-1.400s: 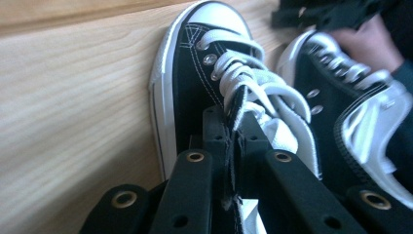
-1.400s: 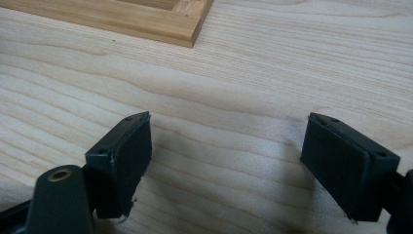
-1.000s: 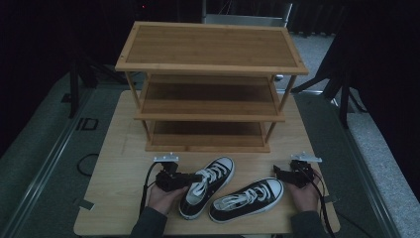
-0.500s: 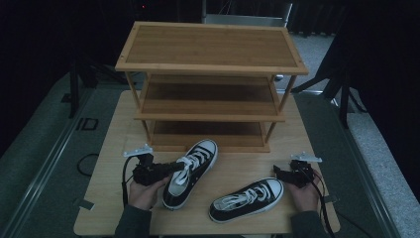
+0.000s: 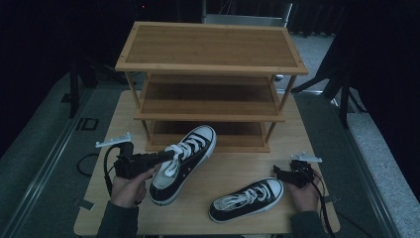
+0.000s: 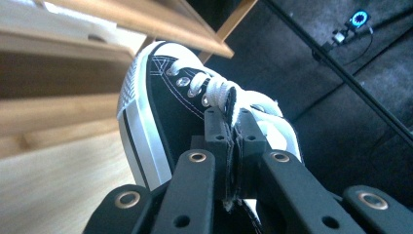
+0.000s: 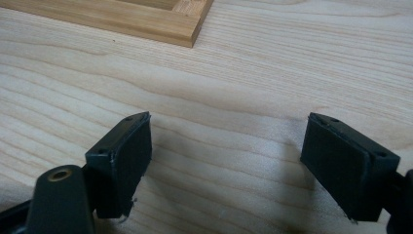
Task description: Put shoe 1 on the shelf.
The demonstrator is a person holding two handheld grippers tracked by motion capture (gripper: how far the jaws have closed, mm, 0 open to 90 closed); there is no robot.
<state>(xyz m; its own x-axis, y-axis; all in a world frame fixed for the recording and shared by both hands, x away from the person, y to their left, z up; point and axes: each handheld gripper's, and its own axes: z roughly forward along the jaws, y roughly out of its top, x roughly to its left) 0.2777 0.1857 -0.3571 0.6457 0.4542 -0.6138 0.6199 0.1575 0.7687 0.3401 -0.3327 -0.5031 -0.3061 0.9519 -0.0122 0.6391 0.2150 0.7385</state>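
Before rack [image 5: 210, 116]: left claw [image 5: 166, 156] grips lifted sneaker [image 5: 185, 156]; right claw [image 5: 280, 173] agape.

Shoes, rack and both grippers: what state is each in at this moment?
Left gripper: shut on the held sneaker's tongue and laces.
Held sneaker: laced, toe pointing at the rack's bottom shelf.
Other sneaker: laced, lying upright on the table, not gripped.
Right gripper: open, jaws wide apart over bare table, holding nothing.
Shoe rack: upright, all three shelves bare.
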